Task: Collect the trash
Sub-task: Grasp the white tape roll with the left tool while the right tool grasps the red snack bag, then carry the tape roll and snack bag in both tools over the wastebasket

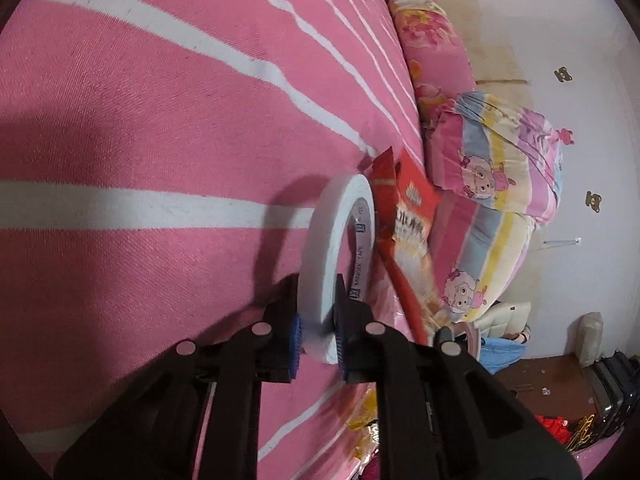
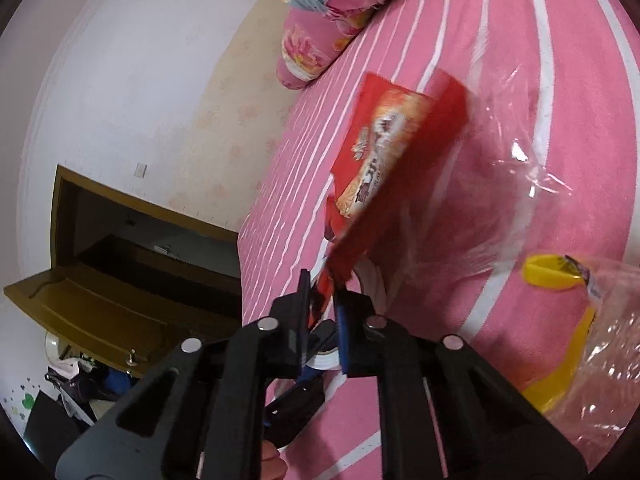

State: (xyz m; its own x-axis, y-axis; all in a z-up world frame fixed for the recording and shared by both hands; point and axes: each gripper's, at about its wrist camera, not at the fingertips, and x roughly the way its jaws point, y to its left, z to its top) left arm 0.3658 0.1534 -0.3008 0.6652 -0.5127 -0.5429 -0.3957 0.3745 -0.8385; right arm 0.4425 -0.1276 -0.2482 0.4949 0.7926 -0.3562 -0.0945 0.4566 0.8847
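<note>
My left gripper [image 1: 318, 332] is shut on a white tape roll [image 1: 338, 248] and holds it on edge above the pink striped bed sheet [image 1: 140, 140]. My right gripper [image 2: 323, 316] is shut on the lower corner of a red snack wrapper [image 2: 384, 160], held up over the bed. The same wrapper shows in the left wrist view [image 1: 408, 216], just right of the tape roll. A clear plastic bag with a yellow band [image 2: 568, 320] lies on the sheet [image 2: 500, 40] at the right. The left gripper and tape roll show dimly under my right gripper.
Floral and cartoon-print quilts and pillows [image 1: 492, 184] are piled at the bed's head by the white wall. A brown wooden door [image 2: 100, 288] stands open beyond the bed's side. Clutter and dark bags [image 1: 608, 384] lie on the floor. A gold crumpled wrapper [image 1: 362, 424] lies near the bed's edge.
</note>
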